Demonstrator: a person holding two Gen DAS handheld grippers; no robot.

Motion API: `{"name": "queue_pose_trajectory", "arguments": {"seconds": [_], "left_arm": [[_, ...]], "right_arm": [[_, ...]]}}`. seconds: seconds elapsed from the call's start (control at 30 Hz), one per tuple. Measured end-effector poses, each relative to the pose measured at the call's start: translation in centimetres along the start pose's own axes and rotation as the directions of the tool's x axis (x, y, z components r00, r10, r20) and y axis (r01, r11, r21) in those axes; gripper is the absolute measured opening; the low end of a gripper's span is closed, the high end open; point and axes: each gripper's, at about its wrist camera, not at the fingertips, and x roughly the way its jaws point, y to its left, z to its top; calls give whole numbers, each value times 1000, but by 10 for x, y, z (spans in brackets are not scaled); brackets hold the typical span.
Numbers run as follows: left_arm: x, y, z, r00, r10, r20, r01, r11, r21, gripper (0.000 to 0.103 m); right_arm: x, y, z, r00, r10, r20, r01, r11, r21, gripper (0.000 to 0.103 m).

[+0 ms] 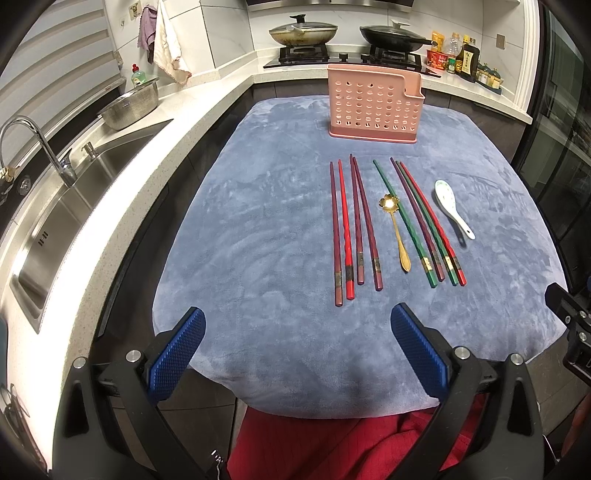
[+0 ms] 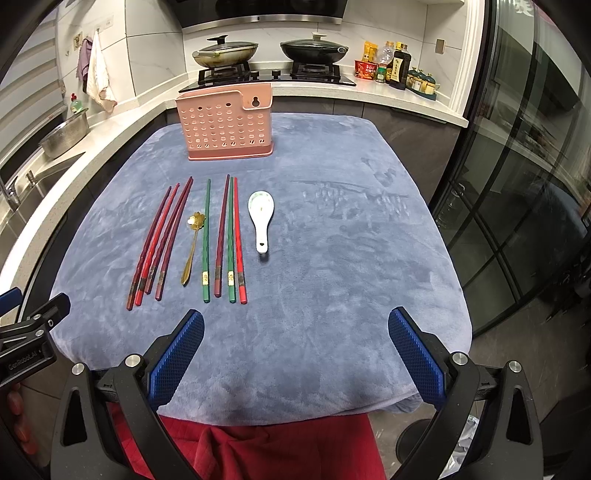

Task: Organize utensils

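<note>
1. Left tool [image 1: 295,332]: jaws wide apart, holding nothing, hovering over the near edge of the blue cloth [image 1: 258,221] that covers the counter.
2. Right tool [image 2: 295,332]: same state, jaws wide apart, nothing between the blue pads [image 2: 177,354].
3. Pink rack [image 1: 373,105]: upright at the far end of the cloth, ahead and slightly right of the left tool, ahead and left of the right tool. Perforated wall faces both cameras.
4. Chopsticks, left group [image 1: 354,225]: four sticks, red and dark purple, lying lengthwise on the cloth between rack and tools, thick ends toward the tools. Ahead-right of the left tool, ahead-left of the right tool.
5. Gold spoon [image 1: 397,230]: flower-shaped bowl pointing toward the rack, handle toward the tools, just beside the lone green stick; can't tell if they touch.
6. Chopsticks, right group [image 1: 424,221]: green, purple, green, red. The first green one sits apart from the other three, which lie close together.
7. White spoon [image 1: 453,208]: ceramic, bowl up, bowl end toward the rack, just right of the red stick, not touching. From the right tool it sits ahead, a bit left of centre [image 2: 261,218].
8. Nothing is in contact with either tool.
9. Background: sink [image 1: 55,221] far left of the left tool, stove with two lidded pans [image 1: 303,31] behind the rack.
</note>
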Motion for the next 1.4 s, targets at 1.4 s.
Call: {"name": "queue_pose_trajectory", "arguments": {"seconds": [1.4], "left_arm": [[15, 7, 13, 999, -40, -3, 40, 998, -56, 96]], "right_arm": [[15, -1, 3, 1000, 4, -17, -4, 1000, 20, 96]]}}
